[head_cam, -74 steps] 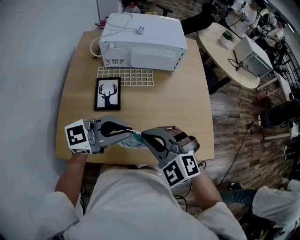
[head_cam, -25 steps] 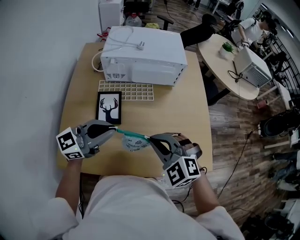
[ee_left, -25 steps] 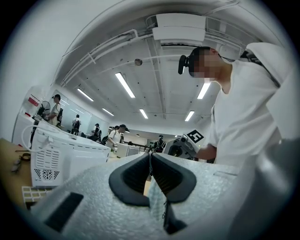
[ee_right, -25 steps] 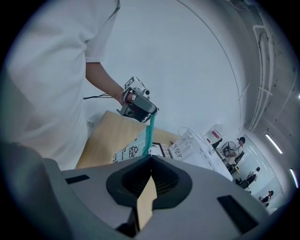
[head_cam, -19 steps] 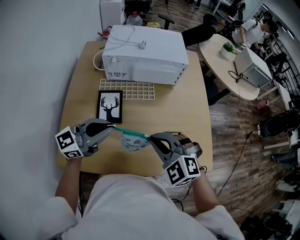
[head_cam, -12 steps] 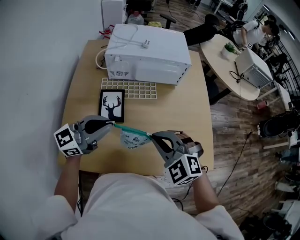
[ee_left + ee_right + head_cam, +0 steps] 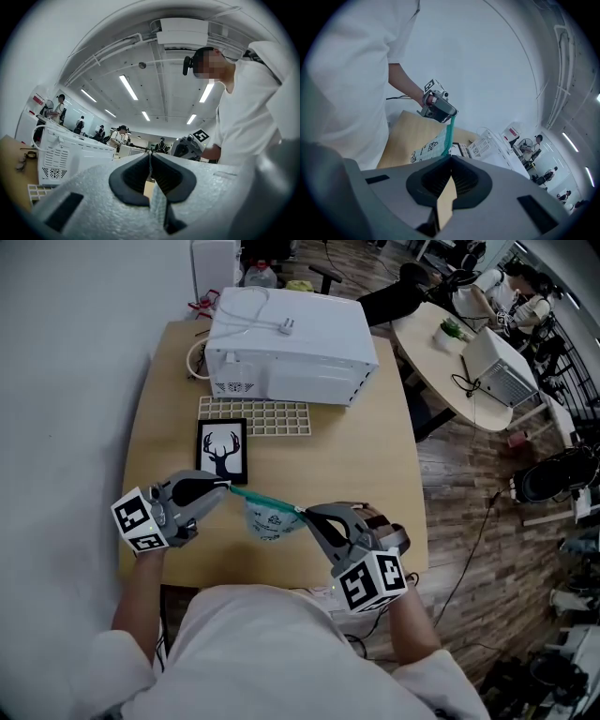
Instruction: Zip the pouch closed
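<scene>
- Head view, surroundings: pale wooden table; boxy white appliance at 12 o'clock; cream grid tray just in front of it; black-framed deer picture toward 9 o'clock of centre.
- Small white printed fabric pouch located at 6 o'clock of the table, strung between both tools and sagging below its teal zip band. Apparently lifted off the board, though contact not ruled out.
- Left gripper: jaws clamped tight on the 9 o'clock end of the band, with a thin strip pinched between the pads in its own view.
- Right gripper: jaws likewise fully closed on the 3 o'clock end. Zip pull or bare fabric under the pads not distinguishable.
- Stage, as judged: band drawn straight and taut, slider travel probably at or near its end. Full closure not verifiable from any view.
- Risk one: slip of a thin edge out of either pinch under further tension. Likely result: pouch dropped, zip left part open.
- Risk two: over-pulling against an already seated slider, with strain on stitching or the pull tab.
- Risk three: fabric caught in the teeth if slack allowed near the slider.
- Risk four: release of both ends together, with the pouch possibly falling past the near table edge.
</scene>
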